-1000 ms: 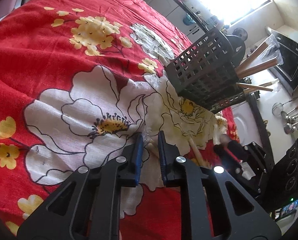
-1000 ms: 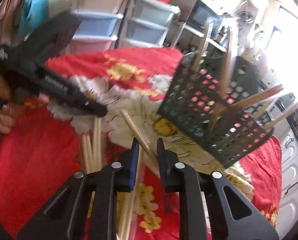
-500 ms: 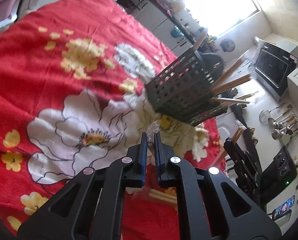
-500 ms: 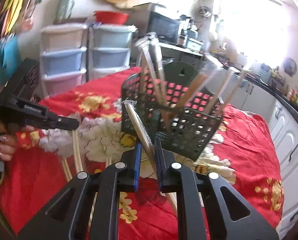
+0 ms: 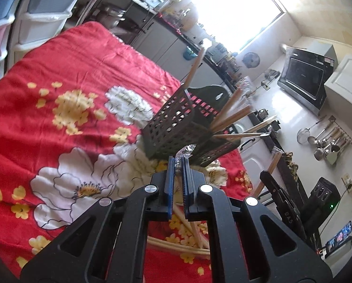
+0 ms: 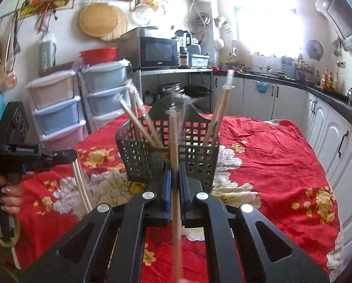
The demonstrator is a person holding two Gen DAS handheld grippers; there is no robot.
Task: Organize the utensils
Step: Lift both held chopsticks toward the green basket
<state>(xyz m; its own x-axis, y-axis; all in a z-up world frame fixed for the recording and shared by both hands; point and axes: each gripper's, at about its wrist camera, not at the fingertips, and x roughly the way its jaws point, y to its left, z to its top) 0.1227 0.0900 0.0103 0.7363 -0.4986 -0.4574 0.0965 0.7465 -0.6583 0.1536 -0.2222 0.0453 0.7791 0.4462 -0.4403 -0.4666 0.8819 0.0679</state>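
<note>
Right wrist: chopstick (image 6: pixel 176 188) now upright, lifted

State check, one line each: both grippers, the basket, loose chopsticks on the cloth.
left gripper: shut on wrapped chopsticks, lifted off the cloth.
right gripper: shut on a wrapped chopstick pair, held near upright before the basket.
basket: upright on the red floral cloth, several chopstick pairs standing in it.
loose chopsticks: lying flat on the cloth, not yet in the basket.
</note>
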